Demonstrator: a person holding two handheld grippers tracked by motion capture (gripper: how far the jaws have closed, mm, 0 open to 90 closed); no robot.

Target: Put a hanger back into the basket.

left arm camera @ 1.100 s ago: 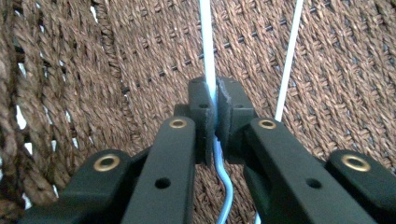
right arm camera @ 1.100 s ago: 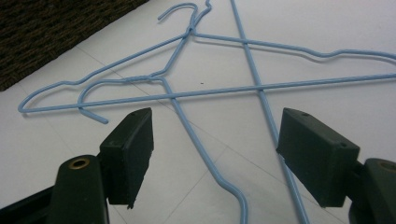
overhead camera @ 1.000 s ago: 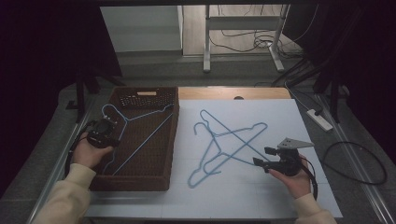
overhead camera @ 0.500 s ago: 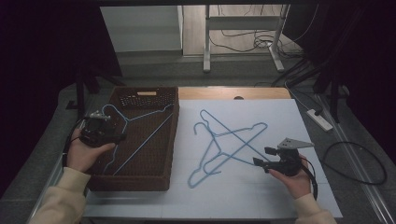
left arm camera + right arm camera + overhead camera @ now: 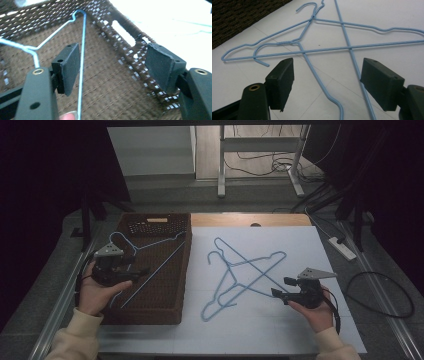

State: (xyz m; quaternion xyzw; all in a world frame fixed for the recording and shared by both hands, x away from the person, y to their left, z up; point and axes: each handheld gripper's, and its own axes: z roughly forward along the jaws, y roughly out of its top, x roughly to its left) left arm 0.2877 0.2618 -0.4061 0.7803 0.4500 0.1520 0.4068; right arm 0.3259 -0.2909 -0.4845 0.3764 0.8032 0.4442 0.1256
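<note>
Left tool (image 5: 142,271), jaws just opened, releases 1 blue hanger (image 5: 150,257) into the wicker basket (image 5: 155,312) at 9 o'clock; right tool (image 5: 276,292), released, waits beside 2 crossed hangers (image 5: 240,272).

High view looks down on the table (image 5: 300,330); both close hand-held gripper views, one somewhat blurred, share it.

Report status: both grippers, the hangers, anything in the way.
Left gripper jaws just opened, blue hanger lying loose in the brown basket. Right gripper open, poised beside two crossed hangers on the white board. Nothing blocking.
</note>
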